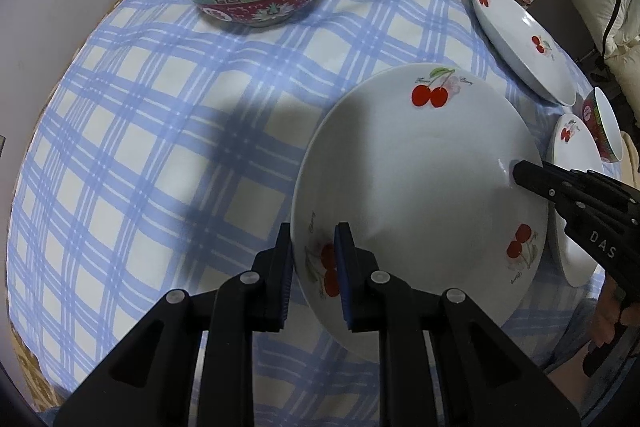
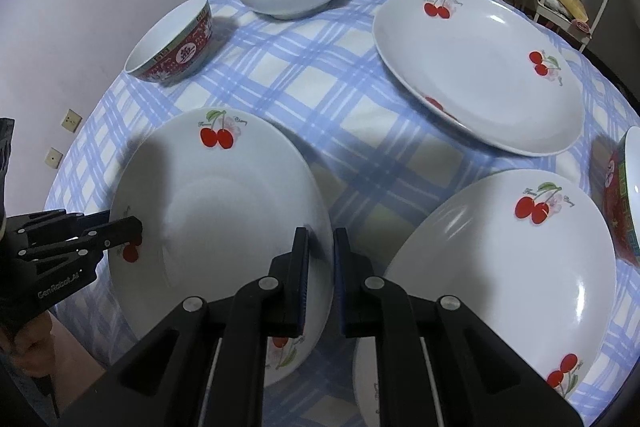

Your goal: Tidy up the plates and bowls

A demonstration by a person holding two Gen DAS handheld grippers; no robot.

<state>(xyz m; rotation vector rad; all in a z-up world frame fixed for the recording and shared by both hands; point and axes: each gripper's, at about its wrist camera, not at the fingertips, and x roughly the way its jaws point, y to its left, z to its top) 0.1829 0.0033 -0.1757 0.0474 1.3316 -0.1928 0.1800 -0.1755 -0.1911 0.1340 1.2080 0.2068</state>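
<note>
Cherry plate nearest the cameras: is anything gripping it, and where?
Yes, both. The left tool clamps the cherry plate at its left rim; the right tool clamps the opposite rim.

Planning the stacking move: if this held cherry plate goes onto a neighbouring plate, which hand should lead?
Right, probably. The right gripper clamps the held plate on the edge beside the near plate; the left gripper holds the opposite edge, farther away.
</note>
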